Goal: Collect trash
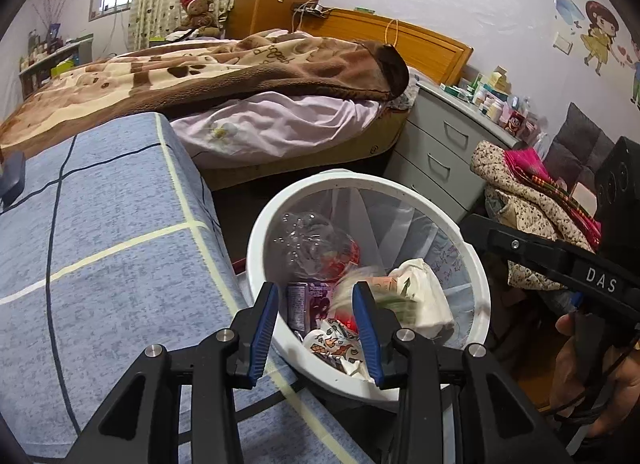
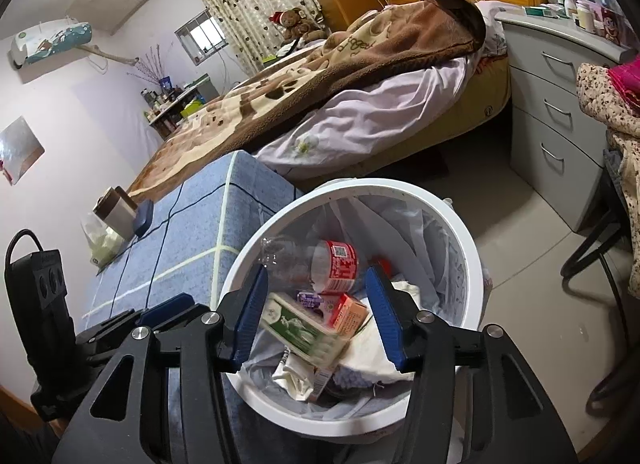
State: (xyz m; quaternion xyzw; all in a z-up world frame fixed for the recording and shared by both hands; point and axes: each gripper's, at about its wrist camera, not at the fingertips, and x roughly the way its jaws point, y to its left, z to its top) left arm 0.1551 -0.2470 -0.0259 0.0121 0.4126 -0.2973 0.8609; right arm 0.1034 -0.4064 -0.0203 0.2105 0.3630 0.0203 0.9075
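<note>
A white trash bin (image 1: 482, 284) (image 2: 468, 240) with a clear liner stands beside a blue checked bench. It holds a crushed clear bottle with a red label (image 1: 316, 244) (image 2: 320, 260), cartons, wrappers and white paper. My left gripper (image 1: 316, 312) is open and empty above the bin's near left rim. My right gripper (image 2: 316, 304) is open above the bin. A green-and-white carton (image 2: 304, 330), blurred, lies or falls loose between its fingers and touches neither. It shows blurred in the left wrist view (image 1: 394, 302). The right gripper's body (image 1: 560, 260) reaches in from the right.
The blue checked bench (image 1: 100, 244) (image 2: 192, 232) carries a cup (image 2: 116, 212) and a plastic bag (image 2: 102, 242) at its far end. A bed with a brown blanket (image 1: 224, 68) lies behind. A grey drawer unit (image 1: 440, 148) and a chair heaped with clothes (image 1: 532, 200) stand right.
</note>
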